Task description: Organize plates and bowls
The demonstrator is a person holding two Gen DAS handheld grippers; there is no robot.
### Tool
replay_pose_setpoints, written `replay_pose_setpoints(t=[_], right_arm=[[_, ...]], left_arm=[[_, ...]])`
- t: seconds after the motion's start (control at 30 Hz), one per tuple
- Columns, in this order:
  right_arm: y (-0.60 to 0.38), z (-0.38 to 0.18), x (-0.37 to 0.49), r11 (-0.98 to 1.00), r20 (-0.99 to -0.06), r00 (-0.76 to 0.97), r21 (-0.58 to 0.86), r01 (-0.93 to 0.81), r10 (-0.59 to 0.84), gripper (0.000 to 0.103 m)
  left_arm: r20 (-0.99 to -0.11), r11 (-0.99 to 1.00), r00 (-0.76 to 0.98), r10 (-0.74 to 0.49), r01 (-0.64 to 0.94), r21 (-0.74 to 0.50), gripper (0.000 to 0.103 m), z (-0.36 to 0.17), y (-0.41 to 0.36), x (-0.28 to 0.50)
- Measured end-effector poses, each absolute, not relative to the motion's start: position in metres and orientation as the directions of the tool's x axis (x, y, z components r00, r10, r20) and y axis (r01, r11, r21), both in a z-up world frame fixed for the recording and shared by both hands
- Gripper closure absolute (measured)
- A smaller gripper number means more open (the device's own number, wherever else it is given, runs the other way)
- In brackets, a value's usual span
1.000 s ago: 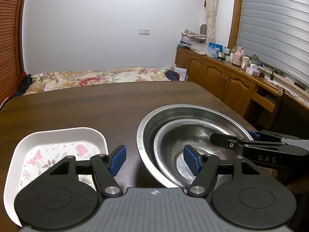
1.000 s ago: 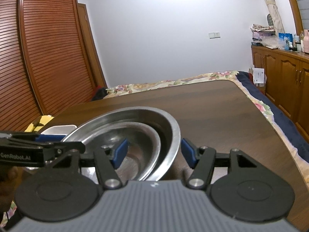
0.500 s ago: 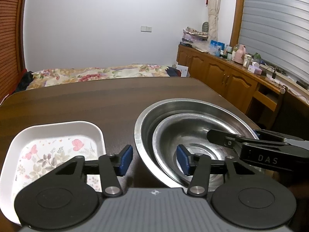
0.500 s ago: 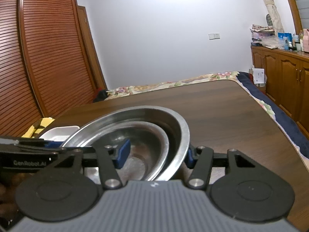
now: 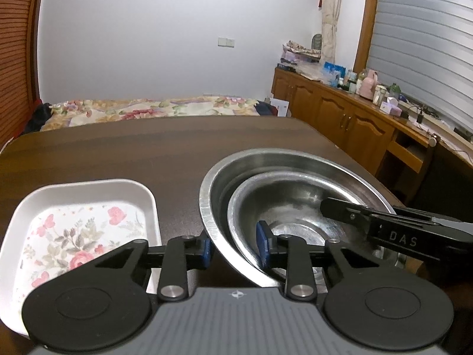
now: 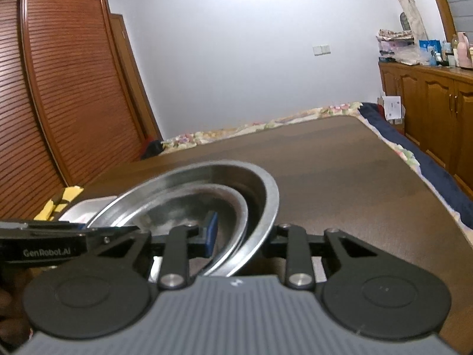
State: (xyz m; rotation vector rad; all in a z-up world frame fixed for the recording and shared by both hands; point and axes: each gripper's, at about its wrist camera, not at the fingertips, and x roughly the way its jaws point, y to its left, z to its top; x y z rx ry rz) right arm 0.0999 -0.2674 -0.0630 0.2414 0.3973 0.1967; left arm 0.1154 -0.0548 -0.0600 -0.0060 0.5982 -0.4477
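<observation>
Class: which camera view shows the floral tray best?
The left wrist view: the white floral tray lies open to view, pattern and rim clear, beside the steel bowls. The right wrist view shows only a pale sliver behind them.

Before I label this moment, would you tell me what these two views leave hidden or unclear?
- Left wrist view: near rims of both steel bowls, covered by the left gripper.
- Right wrist view: floral tray, mostly behind the bowls and left gripper.
- Right wrist view: right gripper's outer fingertip, behind the big bowl's wall; contact unclear.
- Both views: bottles on the cabinet, too small.
</observation>
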Motion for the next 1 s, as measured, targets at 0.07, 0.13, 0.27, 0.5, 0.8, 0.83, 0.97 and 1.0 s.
replay_pose_setpoints(t=[0.07,0.13,0.27,0.5,0.8,0.83,0.97,1.0], right_arm=[[-0.267,-0.060,0.099,0.951,-0.350,0.906,0.272,-0.145,0.238,0.072],[-0.266,-0.055,0.098,0.951,-0.336,0.911,0.269,-0.152,0.240,0.072],[-0.265,-0.046,0.098,0.951,-0.315,0.917,0.263,-0.164,0.245,0.072],[-0.259,-0.028,0.099,0.945,-0.293,0.917,0.261,-0.196,0.271,0.072],[-0.242,-0.011,0.099,0.934,-0.273,0.907,0.252,-0.254,0.321,0.072],[-0.239,-0.011,0.100,0.932,-0.274,0.904,0.251,-0.262,0.328,0.072],[-0.223,-0.016,0.108,0.923,-0.288,0.887,0.247,-0.295,0.361,0.072],[-0.219,-0.018,0.111,0.921,-0.293,0.882,0.246,-0.303,0.369,0.072]], left_arm=[[-0.534,0.904,0.739,-0.411,0.407,-0.133,0.072,-0.056,-0.053,0.114],[-0.523,0.903,0.744,-0.415,0.407,-0.136,0.072,-0.051,-0.049,0.113],[-0.501,0.903,0.758,-0.418,0.409,-0.133,0.072,-0.040,-0.044,0.113],[-0.454,0.903,0.785,-0.421,0.409,-0.130,0.072,-0.017,-0.031,0.107],[-0.408,0.918,0.825,-0.391,0.382,-0.106,0.072,0.011,-0.011,0.091],[-0.408,0.921,0.828,-0.384,0.376,-0.103,0.072,0.012,-0.008,0.090],[-0.421,0.931,0.833,-0.360,0.347,-0.110,0.072,0.008,0.010,0.090],[-0.427,0.934,0.832,-0.353,0.339,-0.112,0.072,0.005,0.015,0.091]])
